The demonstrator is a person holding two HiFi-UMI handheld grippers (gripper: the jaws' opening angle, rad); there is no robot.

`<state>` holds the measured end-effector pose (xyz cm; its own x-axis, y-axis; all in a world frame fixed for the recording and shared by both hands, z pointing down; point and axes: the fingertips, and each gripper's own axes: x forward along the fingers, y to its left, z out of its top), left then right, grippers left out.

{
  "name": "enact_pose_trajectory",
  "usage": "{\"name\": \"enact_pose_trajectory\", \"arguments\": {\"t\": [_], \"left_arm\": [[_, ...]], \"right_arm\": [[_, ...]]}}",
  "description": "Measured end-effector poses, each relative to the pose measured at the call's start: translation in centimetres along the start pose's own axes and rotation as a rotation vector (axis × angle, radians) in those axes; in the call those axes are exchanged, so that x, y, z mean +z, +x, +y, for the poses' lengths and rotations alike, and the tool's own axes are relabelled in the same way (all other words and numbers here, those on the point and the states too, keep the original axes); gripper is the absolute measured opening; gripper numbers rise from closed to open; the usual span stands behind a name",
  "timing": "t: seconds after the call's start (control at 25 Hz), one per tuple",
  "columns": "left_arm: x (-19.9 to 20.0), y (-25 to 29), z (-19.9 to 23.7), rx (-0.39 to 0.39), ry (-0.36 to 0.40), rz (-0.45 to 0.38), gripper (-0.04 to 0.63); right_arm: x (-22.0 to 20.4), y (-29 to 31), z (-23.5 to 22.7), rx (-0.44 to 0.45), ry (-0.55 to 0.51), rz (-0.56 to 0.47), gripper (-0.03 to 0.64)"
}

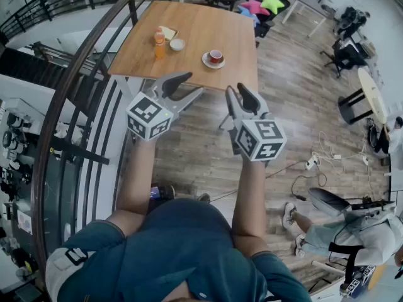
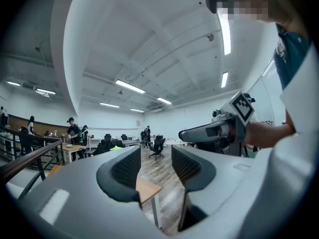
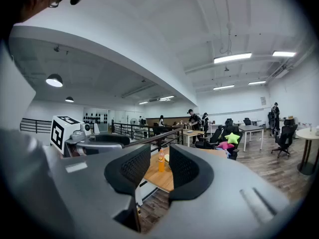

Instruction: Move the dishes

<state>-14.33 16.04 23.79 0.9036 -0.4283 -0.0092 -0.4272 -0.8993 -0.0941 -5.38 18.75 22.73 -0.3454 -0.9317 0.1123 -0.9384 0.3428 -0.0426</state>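
We hold both grippers in the air, short of the wooden worktop [image 1: 201, 24]. The left gripper [image 1: 187, 85] and the right gripper [image 1: 238, 90] each have their jaws released, with nothing between them. The dishes sit on the worktop well ahead: a red cup [image 1: 216, 56] on its saucer [image 1: 206, 60], and a small white bowl [image 1: 177, 44] just beside an orange bottle [image 1: 159, 44].

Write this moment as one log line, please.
left hand-held gripper: open, empty | right hand-held gripper: open, empty | cup, bowl, bottle: on table, untouched

table [image 1: 201, 24]: smooth wood | floor [image 1: 296, 106]: wood planks | railing [image 1: 71, 80]: dark metal | cup [image 1: 216, 56]: glossy
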Motion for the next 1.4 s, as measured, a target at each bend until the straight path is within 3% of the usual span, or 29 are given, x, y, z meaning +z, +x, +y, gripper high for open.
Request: {"name": "enact_pose_trajectory", "arguments": {"t": [0.68,1.0,1.4], "left_arm": [[0.3,-1.0,1.4,-0.032,-0.012,-0.007,0.186],[-0.8,-2.3,3.0,-0.060,-0.030,-0.015,0.186],[0.3,-2.2,4.9,-0.081,-0.034,-0.048,0.186]], "right_arm": [[0.8,0.7,1.3,-0.033,-0.002,0.011,0.097],[0.3,1.8,2.2,-0.085,0.084,-0.014,0.098],[1.8,3.0,2.4,-0.117,0.074,-0.029,0.100]]}}
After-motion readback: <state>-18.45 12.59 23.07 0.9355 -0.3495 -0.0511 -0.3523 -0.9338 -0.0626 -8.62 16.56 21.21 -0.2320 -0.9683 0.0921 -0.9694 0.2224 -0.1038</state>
